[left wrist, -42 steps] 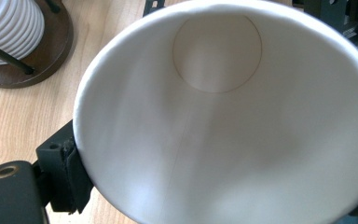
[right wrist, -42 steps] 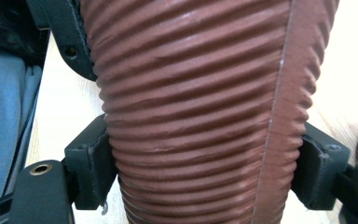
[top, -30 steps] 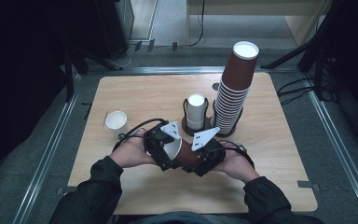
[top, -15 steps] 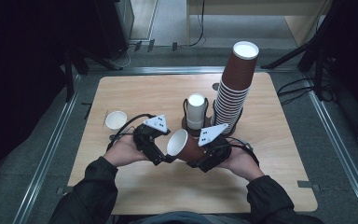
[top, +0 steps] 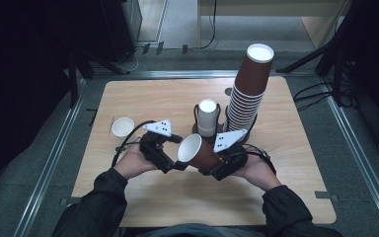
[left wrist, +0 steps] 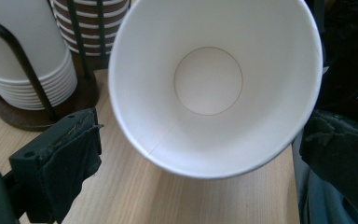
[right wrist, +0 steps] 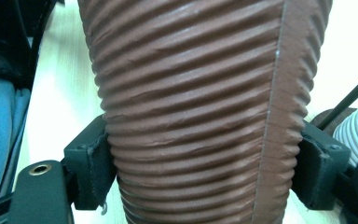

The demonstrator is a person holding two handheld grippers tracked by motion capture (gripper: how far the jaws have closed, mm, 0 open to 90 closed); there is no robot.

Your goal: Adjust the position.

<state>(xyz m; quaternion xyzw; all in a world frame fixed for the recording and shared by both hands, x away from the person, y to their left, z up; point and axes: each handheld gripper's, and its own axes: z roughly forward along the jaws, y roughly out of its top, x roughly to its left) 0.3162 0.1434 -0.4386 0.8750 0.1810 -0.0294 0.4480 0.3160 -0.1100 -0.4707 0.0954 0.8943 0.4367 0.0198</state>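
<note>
Toward the far edge of the surface [top: 128, 98], a little right of its middle, you have a tall leaning stack of brown ribbed cups [top: 249, 89] with a white-lined mouth on top, and just to its left a dark wire cup holder [top: 197, 118] holding a nest of white cups [top: 208, 116]. Near the left edge a single small white cup [top: 123, 126] stands upright, well apart from the rest. Both stacks stand just beyond your hands, close behind the cup you hold. Your forearms come in from the near edge and meet near the middle of the surface, the hands angled toward each other. Your right tool [top: 216, 165] grips a brown ribbed cup [top: 200, 153] by its body; in the right gripper view the two padded jaws press against either side of the corrugated wall [right wrist: 200, 116]. The cup lies tilted on its side above the surface, its open mouth turned toward your left hand [top: 135, 163]. Your left tool [top: 175, 150] sits at that mouth with its jaws spread apart, gripping nothing; in the left gripper view one jaw stands left of the rim and the other at the right, and you look straight into the cup's white inside [left wrist: 209, 79], which is empty down to its round bottom.
</note>
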